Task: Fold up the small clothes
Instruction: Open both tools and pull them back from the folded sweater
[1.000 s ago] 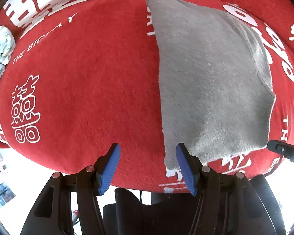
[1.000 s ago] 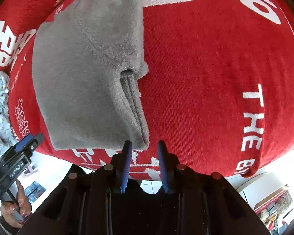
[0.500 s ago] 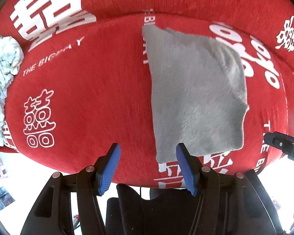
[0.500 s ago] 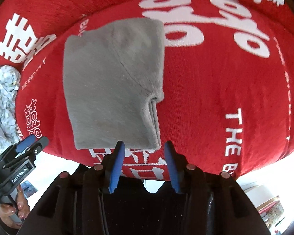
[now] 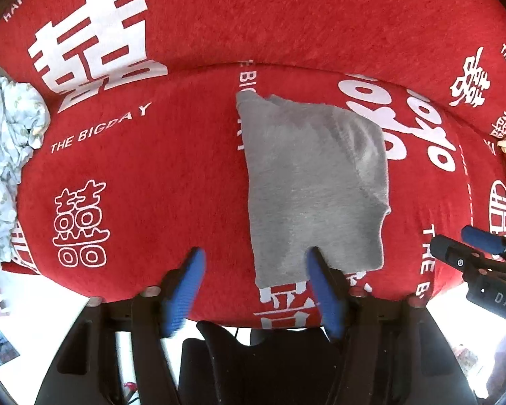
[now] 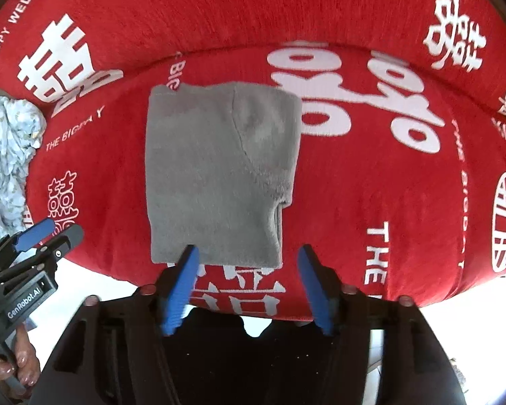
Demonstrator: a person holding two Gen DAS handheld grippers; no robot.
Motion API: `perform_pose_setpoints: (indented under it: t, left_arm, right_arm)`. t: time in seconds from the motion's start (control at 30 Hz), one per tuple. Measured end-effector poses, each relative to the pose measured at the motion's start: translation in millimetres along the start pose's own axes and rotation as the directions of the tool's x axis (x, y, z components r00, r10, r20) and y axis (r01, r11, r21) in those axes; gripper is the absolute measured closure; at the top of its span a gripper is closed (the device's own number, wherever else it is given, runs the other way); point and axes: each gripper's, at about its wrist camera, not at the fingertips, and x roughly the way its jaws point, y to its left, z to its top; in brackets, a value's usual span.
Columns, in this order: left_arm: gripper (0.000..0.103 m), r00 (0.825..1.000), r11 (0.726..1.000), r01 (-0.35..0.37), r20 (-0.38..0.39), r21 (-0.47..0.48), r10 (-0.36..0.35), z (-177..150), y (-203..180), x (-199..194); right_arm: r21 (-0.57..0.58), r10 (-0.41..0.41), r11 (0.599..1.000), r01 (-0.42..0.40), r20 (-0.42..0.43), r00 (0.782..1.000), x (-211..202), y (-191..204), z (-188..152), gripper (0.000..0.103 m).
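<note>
A small grey fleece garment [image 5: 313, 185] lies folded into a rough rectangle on the red printed sofa cover [image 5: 151, 175]; it also shows in the right wrist view [image 6: 219, 175]. My left gripper [image 5: 256, 263] is open and empty, held back over the sofa's front edge by the garment's near left corner. My right gripper [image 6: 248, 260] is open and empty, just in front of the garment's near edge. Each gripper shows at the side of the other's view, the right one [image 5: 479, 246] and the left one [image 6: 40, 236].
A crumpled pale floral cloth [image 5: 6, 155] lies at the sofa's left end, also seen in the right wrist view [image 6: 6, 155]. The sofa back [image 5: 286, 17] rises behind the garment. White floor [image 5: 33, 303] lies below the front edge.
Both grippers have pulled back and away from the garment. The right gripper's jaws have opened from nearly shut to wide. The garment stays flat on the sofa.
</note>
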Motion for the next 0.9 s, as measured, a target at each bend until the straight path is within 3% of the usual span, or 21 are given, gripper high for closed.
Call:
perform_pose_setpoints:
  t: [0.03, 0.07, 0.27, 0.33, 0.47, 0.6, 0.9]
  left_arm:
    - [0.009, 1.0, 1.0, -0.002, 0.012, -0.001, 0.002, 0.5, -0.2, -3.4]
    - [0.008, 1.0, 1.0, -0.007, 0.028, 0.0, 0.007, 0.4, -0.4, -6.7]
    - [0.008, 0.999, 1.0, -0.009, 0.042, 0.009, 0.008, 3.9, -1.2, -14.5]
    - [0.008, 0.999, 1.0, -0.019, 0.044, 0.006, 0.019, 4.0, -1.1, -16.3]
    - [0.008, 0.996, 0.998, -0.062, 0.06, 0.004, 0.062, 3.6, -3.7, -19.6]
    - [0.008, 0.993, 0.995, -0.101, 0.062, 0.011, 0.1, 3.6, -6.0, -21.3]
    - [0.008, 0.992, 0.994, -0.109, 0.058, -0.009, 0.109, 2.9, -2.7, -21.5]
  right_arm:
    - [0.0, -0.004, 1.0, 0.004, 0.014, 1.0, -3.6, 1.6, 0.4, 0.022]
    - [0.0, -0.005, 1.0, 0.005, 0.025, 1.0, -6.7, 3.0, 1.1, 0.022]
    - [0.004, -0.025, 1.0, 0.025, 0.061, 0.998, -16.8, 6.5, 5.3, 0.019]
    - [0.009, -0.043, 0.999, 0.042, 0.077, 0.996, -19.8, 7.2, 4.9, 0.014]
    - [0.02, -0.07, 0.997, 0.069, 0.093, 0.993, -23.3, 7.3, 5.5, 0.014]
    - [0.033, -0.069, 0.997, 0.066, 0.098, 0.993, -23.5, 5.8, 5.1, 0.014]
    - [0.041, -0.061, 0.998, 0.056, 0.127, 0.99, -27.9, 7.1, 4.2, 0.012]
